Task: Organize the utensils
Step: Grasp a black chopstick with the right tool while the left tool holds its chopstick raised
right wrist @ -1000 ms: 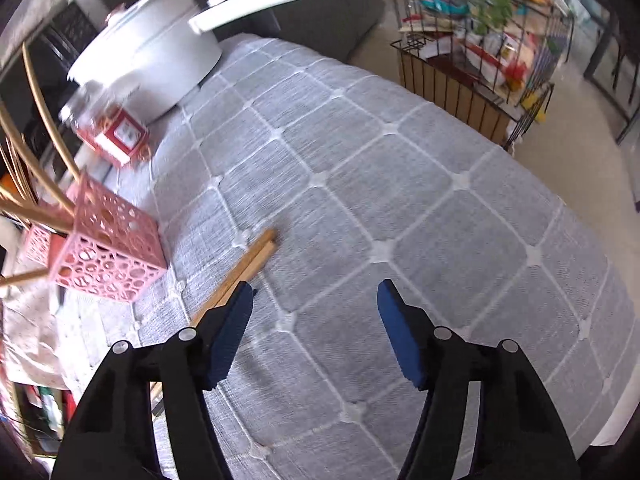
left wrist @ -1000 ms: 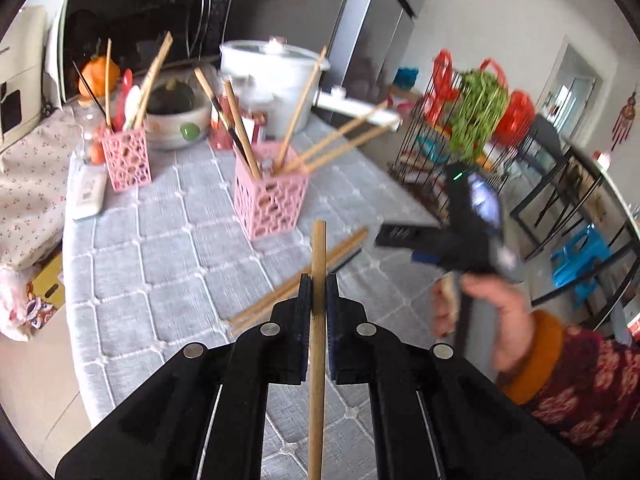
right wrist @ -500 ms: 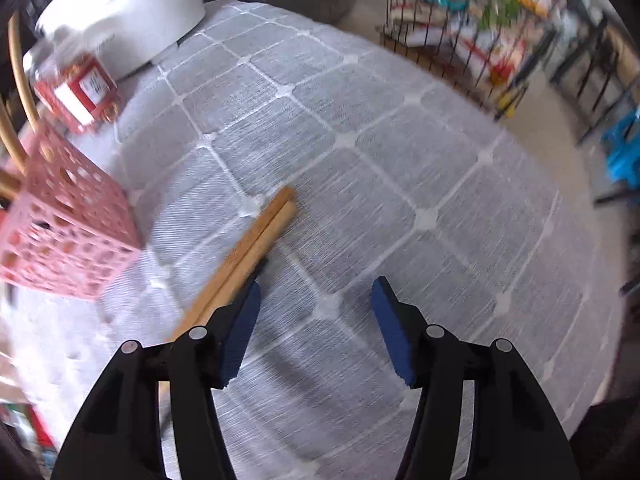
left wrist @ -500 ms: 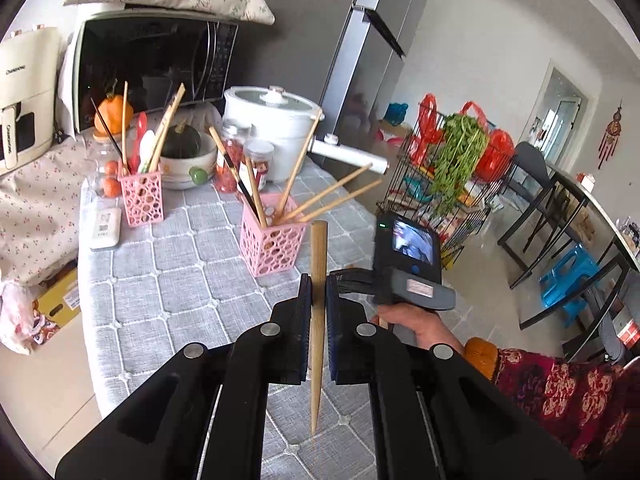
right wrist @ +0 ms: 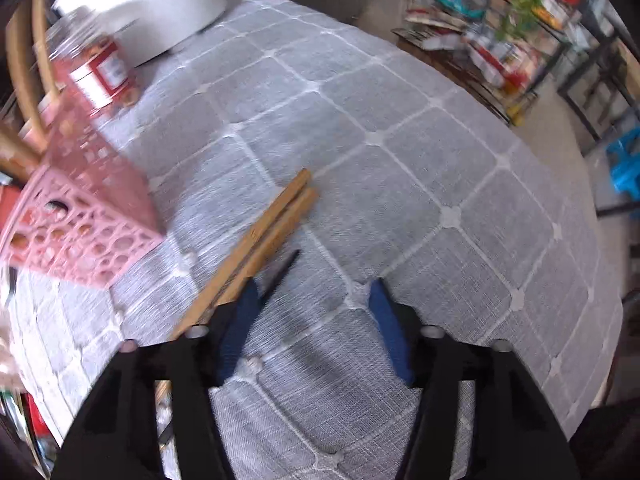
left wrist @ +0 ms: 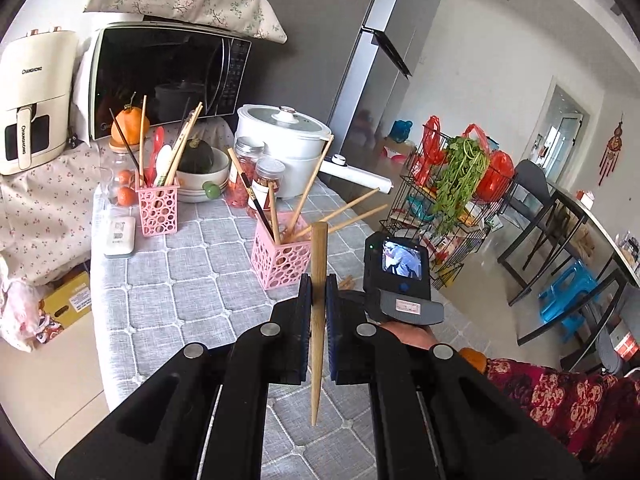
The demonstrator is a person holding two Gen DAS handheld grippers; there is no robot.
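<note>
**One chopstick lifted, two more being approached**

A wooden chopstick (left wrist: 319, 304) is being held upright, clamped between the pads of the left tool (left wrist: 319, 292), above the table (left wrist: 168, 280) and just short of the nearer pink basket (left wrist: 280, 258). It should be tipped thin end down over the basket's open top before release. The right tool (right wrist: 310, 304) is being closed over bare cloth; the chopstick pair (right wrist: 256, 246) is lying beside its left pad, possibly touching, though blur obscures this. A shift toward the pair is being called for.
</note>
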